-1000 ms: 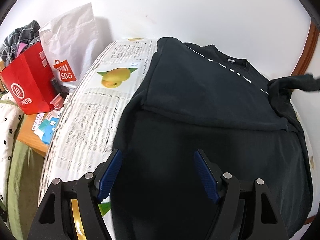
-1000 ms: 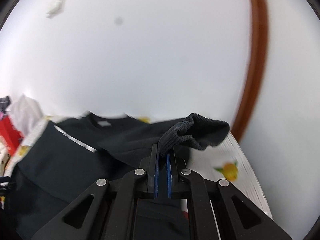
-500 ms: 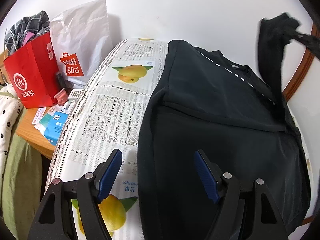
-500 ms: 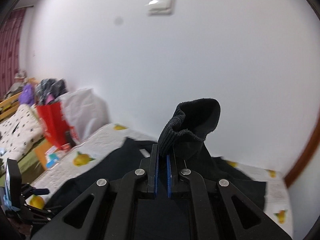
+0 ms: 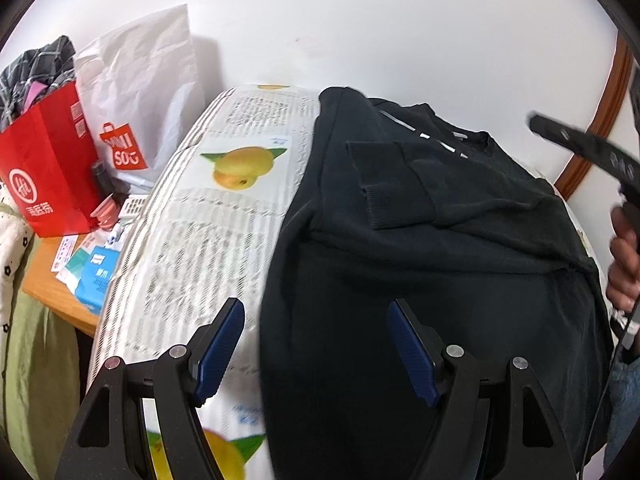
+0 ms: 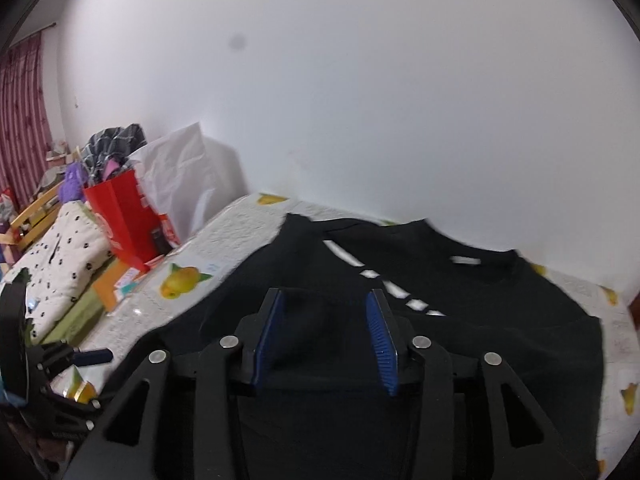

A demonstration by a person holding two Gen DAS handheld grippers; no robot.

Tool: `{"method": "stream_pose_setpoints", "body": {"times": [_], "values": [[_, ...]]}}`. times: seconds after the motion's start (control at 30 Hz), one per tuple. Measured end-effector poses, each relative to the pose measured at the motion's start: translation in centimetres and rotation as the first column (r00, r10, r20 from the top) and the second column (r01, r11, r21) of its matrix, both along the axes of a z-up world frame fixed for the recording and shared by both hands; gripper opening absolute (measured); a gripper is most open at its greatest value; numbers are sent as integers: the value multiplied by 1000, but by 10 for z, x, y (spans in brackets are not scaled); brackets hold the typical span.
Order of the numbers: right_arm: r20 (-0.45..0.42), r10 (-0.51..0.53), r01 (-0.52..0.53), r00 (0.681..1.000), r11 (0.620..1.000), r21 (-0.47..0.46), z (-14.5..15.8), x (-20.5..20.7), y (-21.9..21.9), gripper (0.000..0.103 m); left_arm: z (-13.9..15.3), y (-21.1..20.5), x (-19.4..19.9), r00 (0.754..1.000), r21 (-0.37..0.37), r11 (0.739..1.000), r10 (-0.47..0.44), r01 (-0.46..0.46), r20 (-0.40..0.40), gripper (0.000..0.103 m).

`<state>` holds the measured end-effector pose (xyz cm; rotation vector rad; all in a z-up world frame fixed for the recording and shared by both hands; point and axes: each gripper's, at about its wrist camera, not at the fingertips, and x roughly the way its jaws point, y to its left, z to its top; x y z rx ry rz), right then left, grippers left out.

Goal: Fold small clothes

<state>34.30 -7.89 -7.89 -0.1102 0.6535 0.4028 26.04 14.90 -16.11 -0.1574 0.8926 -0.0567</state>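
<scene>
Grippers, left (image 5: 316, 346) and right (image 6: 326, 338), gape above one black sweater (image 5: 420, 248).

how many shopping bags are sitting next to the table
2. A red paper shopping bag stands left of the fruit-print tablecloth, stuffed with clothing. A white Miniso paper bag leans against the wall just behind it. More could be hidden behind them.

One black sweater (image 5: 420, 280), two paper bags: one red (image 5: 44, 168), one white (image 5: 144, 92).
</scene>
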Motion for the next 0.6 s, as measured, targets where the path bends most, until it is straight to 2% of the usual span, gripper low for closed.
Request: {"method": "stream_pose_setpoints", "body": {"times": [0.27,0.43,0.53,0.6], "values": [[-53,-164,159,985,984,-82,-15,-23,-102,43,14,-22,22,999,-13,999,-34,34,13,71],[-121,-302,285,946,948,-140,-43,-38,-173,43,19,-33,35,999,13,999,-37,37,21,70],[-149,-348,322,925,930,-176,-57,-49,-194,43,18,-38,42,999,32,999,-33,32,18,69],[-167,-339,312,926,936,-165,-63,-58,-200,43,17,-41,47,999,44,999,-28,27,17,65]]}}
